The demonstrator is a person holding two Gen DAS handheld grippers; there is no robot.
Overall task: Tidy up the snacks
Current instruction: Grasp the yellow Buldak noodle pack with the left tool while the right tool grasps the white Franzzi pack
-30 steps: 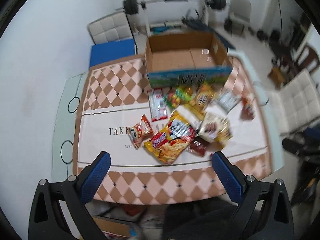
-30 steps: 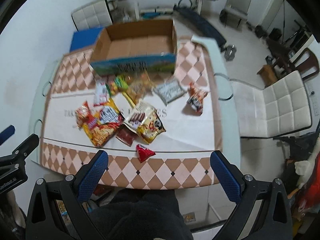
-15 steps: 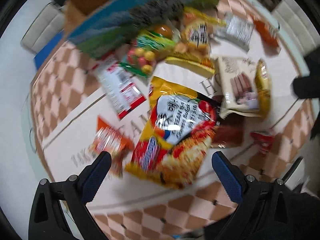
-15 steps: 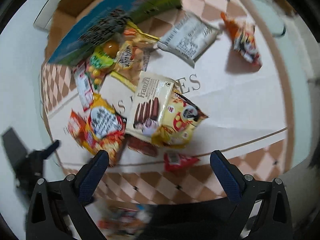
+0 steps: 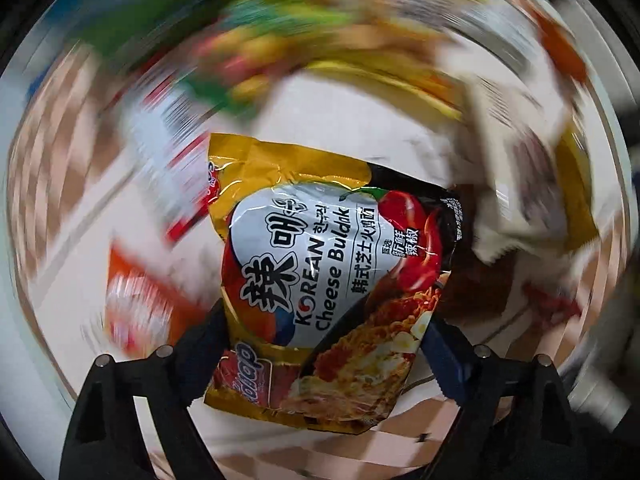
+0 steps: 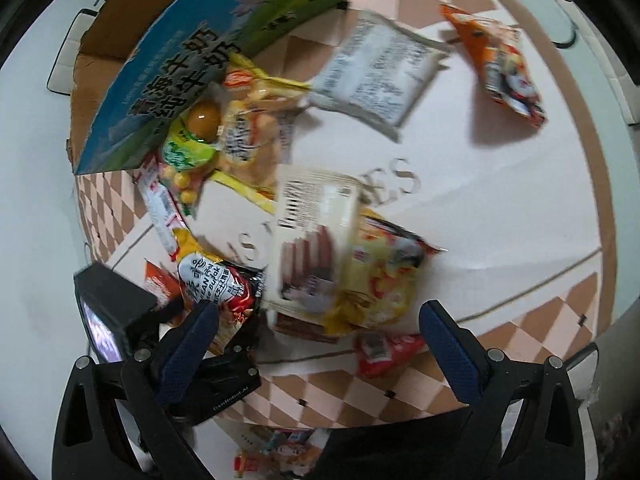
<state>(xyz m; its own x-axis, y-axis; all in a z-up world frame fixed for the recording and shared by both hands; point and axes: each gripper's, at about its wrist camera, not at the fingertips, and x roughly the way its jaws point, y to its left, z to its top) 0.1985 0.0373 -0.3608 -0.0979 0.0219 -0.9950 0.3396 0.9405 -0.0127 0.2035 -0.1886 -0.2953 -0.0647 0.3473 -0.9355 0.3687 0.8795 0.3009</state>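
Left wrist view: left claw (image 5: 322, 340) points straight down over the snack pile, its jaws closing with the yellow noodle packet (image 5: 332, 276) between them. Both blue fingers (image 5: 204, 344) sit at the packet's side edges near its lower end; whether the pads already press cannot be told, and no crease shows at the contact. Surroundings are smeared by motion. The packet lies flat on the tabletop (image 5: 352, 128), long axis running away from the camera, so the claw straddles its short width. That is the fit a grip needs.

Right wrist view: right claw (image 6: 316, 340) stands wide open with nothing between its fingers, hovering near the front edge of the tabletop (image 6: 500, 208) above a small red packet (image 6: 380, 354). The noodle packet (image 6: 218, 284) appears under the left claw (image 6: 224, 364), toward the tabletop's left side. The cardboard box (image 6: 192, 68) sits at the far edge, well apart from the packet.

Judgement: the left hand is plainly the nearer one; lifting toward the box would likely follow once the grip is firm.
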